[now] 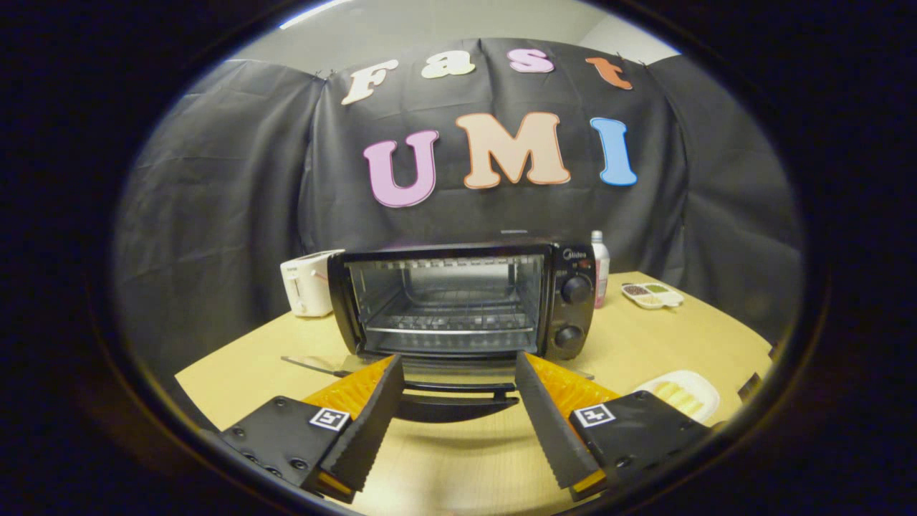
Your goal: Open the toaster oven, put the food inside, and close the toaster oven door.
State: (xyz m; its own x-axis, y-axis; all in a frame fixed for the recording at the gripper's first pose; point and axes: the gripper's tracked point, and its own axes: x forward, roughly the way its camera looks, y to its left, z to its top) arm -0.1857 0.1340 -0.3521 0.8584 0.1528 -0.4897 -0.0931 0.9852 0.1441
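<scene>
We see the toaster oven [466,301] standing on the tabletop [645,337] straight ahead of us, its door [444,373] already dropped flat toward us, the dark handle [455,405] lying between our fingertips and just beyond them. The wire rack inside looks bare. Our hand-held gripper [455,412] is spread wide and holds nothing. The food [677,394], pale pieces on a white plate, sits off beside the right finger, well apart from the oven mouth.

The main risk we judge is the lowered door: swinging across to the plate with the fingers this low could clip the handle or glass edge and shove the oven back. Thin, soft pieces may also slip or crush between the pads. Further out, a white toaster [308,283] stands left of the oven, a bottle [600,265] and a small divided dish [652,294] to its right; a wide sweep could knock the bottle over.
</scene>
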